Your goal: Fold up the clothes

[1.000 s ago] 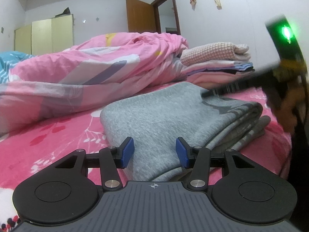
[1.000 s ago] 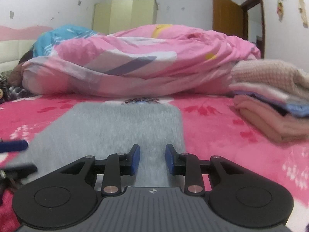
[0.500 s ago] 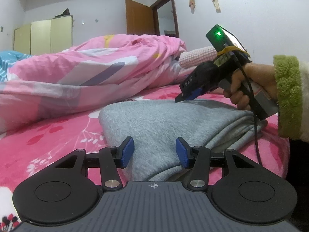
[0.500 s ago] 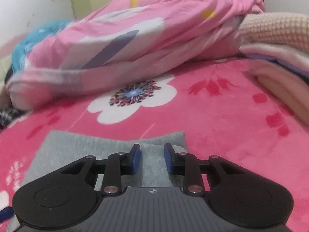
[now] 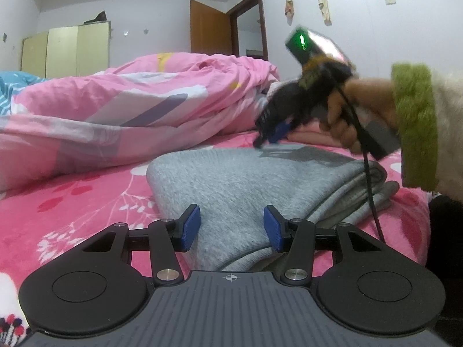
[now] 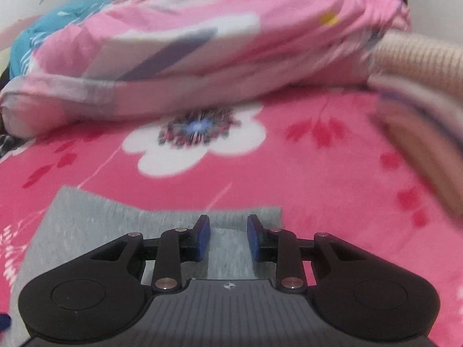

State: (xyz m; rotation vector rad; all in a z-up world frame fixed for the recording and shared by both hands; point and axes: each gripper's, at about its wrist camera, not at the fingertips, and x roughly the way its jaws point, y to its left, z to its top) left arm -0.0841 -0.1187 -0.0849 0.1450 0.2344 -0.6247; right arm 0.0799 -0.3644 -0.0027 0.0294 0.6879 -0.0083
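Grey knitted folded garment (image 5: pixel 249 185) lay on the near pink floral bedsheet (image 5: pixel 72 202). We held both the left gripper (image 5: pixel 231 225) and the right gripper (image 6: pixel 228 237) part-open, empty; careless lifting risked unfolding its loose layers.

We see the right gripper (image 5: pixel 270 136) only as a motion-blurred shape over the far edge of the grey garment (image 5: pixel 246 179), so we cannot tell how its jaws stand there. The folded stack (image 6: pixel 419 92) is smeared and cut off at the right edge. The sleeve (image 5: pixel 416 127) runs out of frame.
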